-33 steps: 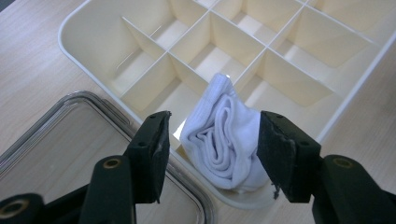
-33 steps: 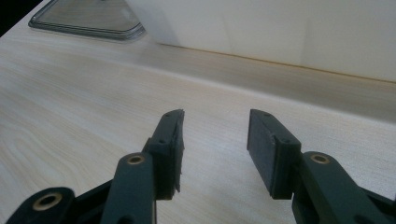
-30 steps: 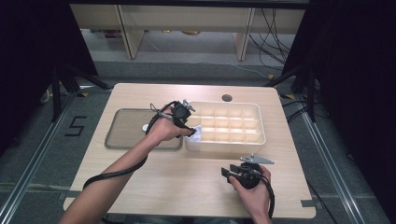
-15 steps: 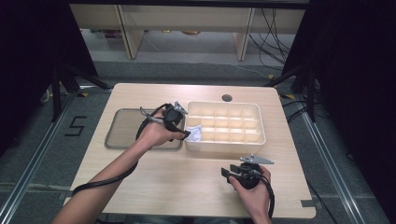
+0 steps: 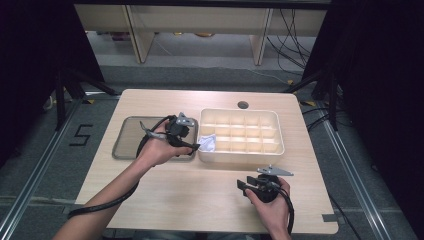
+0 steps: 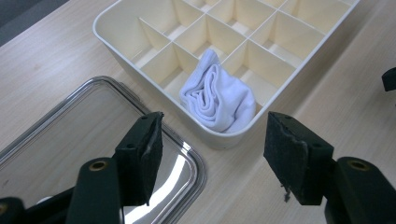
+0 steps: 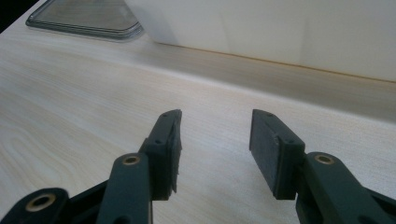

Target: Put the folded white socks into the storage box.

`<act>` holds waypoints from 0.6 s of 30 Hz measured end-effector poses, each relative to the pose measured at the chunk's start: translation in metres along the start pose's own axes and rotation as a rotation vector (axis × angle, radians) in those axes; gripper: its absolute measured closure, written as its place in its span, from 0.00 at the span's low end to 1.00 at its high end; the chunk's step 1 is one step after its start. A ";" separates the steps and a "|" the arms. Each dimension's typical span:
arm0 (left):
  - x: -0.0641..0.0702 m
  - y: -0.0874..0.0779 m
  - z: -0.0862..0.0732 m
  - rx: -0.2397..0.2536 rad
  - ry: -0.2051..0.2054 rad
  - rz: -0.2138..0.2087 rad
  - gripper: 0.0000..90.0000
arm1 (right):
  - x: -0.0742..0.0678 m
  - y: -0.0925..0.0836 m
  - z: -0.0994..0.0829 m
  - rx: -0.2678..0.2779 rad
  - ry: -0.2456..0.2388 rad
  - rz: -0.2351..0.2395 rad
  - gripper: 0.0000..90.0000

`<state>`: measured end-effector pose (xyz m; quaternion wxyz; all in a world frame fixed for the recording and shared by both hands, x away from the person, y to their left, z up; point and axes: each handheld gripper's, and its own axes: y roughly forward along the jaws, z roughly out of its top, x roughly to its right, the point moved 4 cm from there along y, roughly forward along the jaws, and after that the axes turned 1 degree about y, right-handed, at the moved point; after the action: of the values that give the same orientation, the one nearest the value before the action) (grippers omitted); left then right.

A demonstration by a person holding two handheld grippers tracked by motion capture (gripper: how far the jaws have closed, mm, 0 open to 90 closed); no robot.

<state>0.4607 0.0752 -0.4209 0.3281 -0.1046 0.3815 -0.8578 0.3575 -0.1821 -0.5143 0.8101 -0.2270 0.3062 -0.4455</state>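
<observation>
One rolled white cloth sock (image 6: 217,95) sits in the corner compartment of the cream plastic divider box (image 6: 121,46), its long axis leaning diagonally, narrow end pointing up and toward the box's far side. The placing step looks finished: the left gripper (image 6: 212,154), jaws just spread wide and empty, hovers over the box's corner beside the clear plastic lid (image 6: 70,126). Next likely means fetching another item. The right gripper (image 7: 215,149) rests unclenched, holding nothing, on the pale wooden table (image 7: 70,107).
</observation>
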 end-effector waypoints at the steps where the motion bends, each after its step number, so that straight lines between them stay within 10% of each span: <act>1: 0.000 -0.001 -0.001 0.006 0.000 0.000 0.41 | 0.000 0.000 0.000 0.000 0.000 0.004 0.60; 18: 0.005 -0.020 -0.024 0.075 -0.004 0.011 0.41 | 0.001 0.001 -0.001 0.003 -0.001 -0.006 0.58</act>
<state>0.4366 0.0958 -0.4237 0.3373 -0.0917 0.3489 -0.8696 0.3580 -0.1825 -0.5157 0.8091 -0.2269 0.3047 -0.4483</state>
